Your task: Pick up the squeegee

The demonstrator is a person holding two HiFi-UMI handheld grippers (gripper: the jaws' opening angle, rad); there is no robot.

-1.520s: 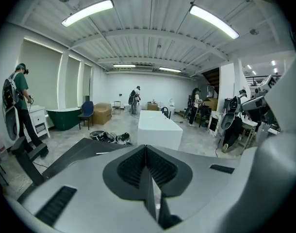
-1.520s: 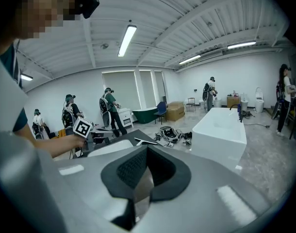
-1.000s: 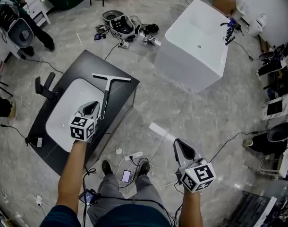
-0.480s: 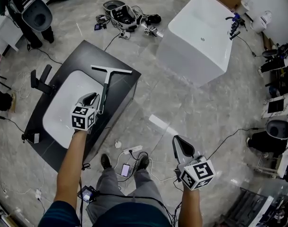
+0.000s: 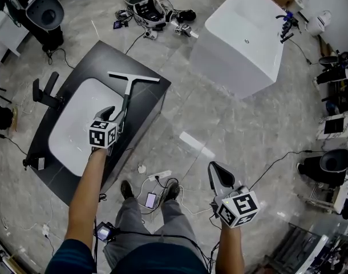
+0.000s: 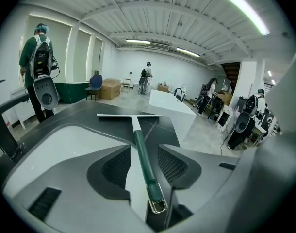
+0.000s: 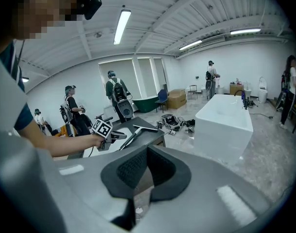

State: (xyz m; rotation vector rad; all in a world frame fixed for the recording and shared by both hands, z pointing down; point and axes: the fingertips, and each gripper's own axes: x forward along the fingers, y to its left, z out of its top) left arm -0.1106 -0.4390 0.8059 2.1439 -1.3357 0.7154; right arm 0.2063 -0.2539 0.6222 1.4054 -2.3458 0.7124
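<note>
Black countertop [image 5: 100, 73] bears a T-shaped squeegee [image 5: 127, 96] with dark-green handle

The head camera looks steeply down from well above both grippers. The left gripper [image 5: 112, 114] camera sits behind its jaws and faces along them. It is very near the dark-green-handled squeegee with a pale blade [image 6: 140, 154], which runs straight ahead between the jaws over the black rectangular counter with a white inset basin [image 6: 160, 125]. The right gripper [image 5: 215, 173] camera faces forward from well back. From it, the left gripper [image 7: 120, 136], squeegee [image 7: 130, 137] and counter [image 7: 149, 137] lie far ahead, left of its jaws. The white rectangular freestanding bathtub [image 7: 223, 115] lies ahead to their right. All three views share the counter, squeegee and bathtub.
</note>
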